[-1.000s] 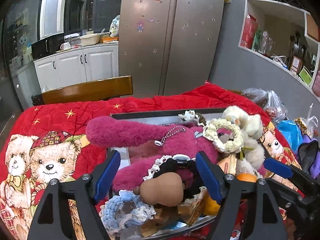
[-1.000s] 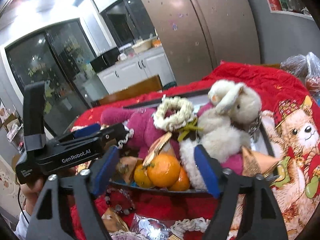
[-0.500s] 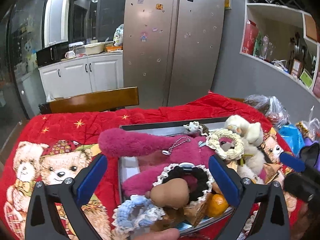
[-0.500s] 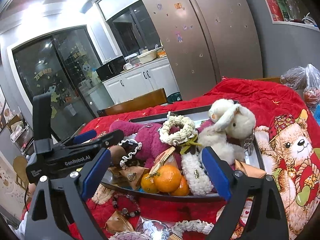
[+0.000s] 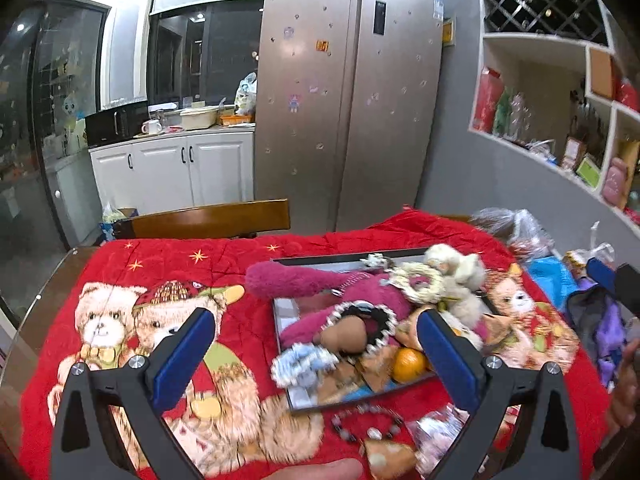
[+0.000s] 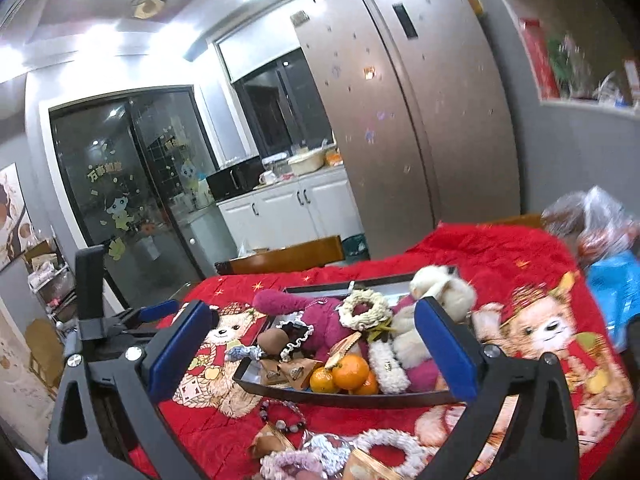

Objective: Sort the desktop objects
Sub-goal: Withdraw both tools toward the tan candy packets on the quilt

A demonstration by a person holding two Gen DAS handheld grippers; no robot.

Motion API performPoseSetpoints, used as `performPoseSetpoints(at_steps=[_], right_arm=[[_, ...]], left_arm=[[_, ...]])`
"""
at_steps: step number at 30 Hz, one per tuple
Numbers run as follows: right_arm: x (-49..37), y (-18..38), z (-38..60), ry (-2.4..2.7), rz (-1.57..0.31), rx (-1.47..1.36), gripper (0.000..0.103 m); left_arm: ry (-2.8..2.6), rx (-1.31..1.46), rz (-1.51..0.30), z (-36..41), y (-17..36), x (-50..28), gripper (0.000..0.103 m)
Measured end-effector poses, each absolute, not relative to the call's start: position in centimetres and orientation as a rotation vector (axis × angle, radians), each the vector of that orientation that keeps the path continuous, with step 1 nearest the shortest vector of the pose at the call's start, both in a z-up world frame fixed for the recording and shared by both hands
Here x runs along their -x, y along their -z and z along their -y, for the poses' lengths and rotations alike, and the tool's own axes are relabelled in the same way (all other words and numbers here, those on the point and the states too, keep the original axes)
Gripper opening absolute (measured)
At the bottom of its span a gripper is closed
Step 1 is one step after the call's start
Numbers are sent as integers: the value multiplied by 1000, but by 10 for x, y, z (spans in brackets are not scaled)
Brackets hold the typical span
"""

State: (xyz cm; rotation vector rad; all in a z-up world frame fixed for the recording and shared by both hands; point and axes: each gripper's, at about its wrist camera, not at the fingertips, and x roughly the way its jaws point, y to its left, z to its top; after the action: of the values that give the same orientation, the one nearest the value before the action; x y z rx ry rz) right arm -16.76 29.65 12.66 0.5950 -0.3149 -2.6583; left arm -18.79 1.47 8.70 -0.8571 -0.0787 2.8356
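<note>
Ahead of both claws we see the tray [image 6: 340, 398], full: a pink plush [image 6: 320, 320], a white plush [image 6: 436, 292], oranges [image 6: 348, 372], a cream ring [image 6: 362, 308] and a brown gourd [image 5: 348, 332]. The left claw [image 5: 316, 344] stands wide and holds nothing; the tray lies beyond its fingertips, apart from them. The right claw [image 6: 312, 338] is opening its jaws, nothing between the pads. Only the right view shows the white ring [image 6: 390, 450] on the blanket [image 6: 500, 256] below the claw; beads [image 5: 366, 420] lie in front of the tray.
</note>
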Motion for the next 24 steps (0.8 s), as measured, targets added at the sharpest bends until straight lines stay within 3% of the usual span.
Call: performPoseSetpoints(at_steps=[5,11,16,21,24], right_arm=[[133,-124,-295,2714,245,-570,103],[126,-75,-282,2714,179,-698,103],[135,-22,-287,2649,257,-874,103],[143,-3,-293,2654,276,-949,103],[149,7,-295,2632,300,-996,103]], left_arm=[[-2848,833,51,-13,-80,155,103],[-2839,861,3,-19,-44,143,103],[-2689,970,87,-34,-7,150,103],[-2652,1065,-56,-57,21,152,103],[-2632,1140,-50,-58,37,157,103]])
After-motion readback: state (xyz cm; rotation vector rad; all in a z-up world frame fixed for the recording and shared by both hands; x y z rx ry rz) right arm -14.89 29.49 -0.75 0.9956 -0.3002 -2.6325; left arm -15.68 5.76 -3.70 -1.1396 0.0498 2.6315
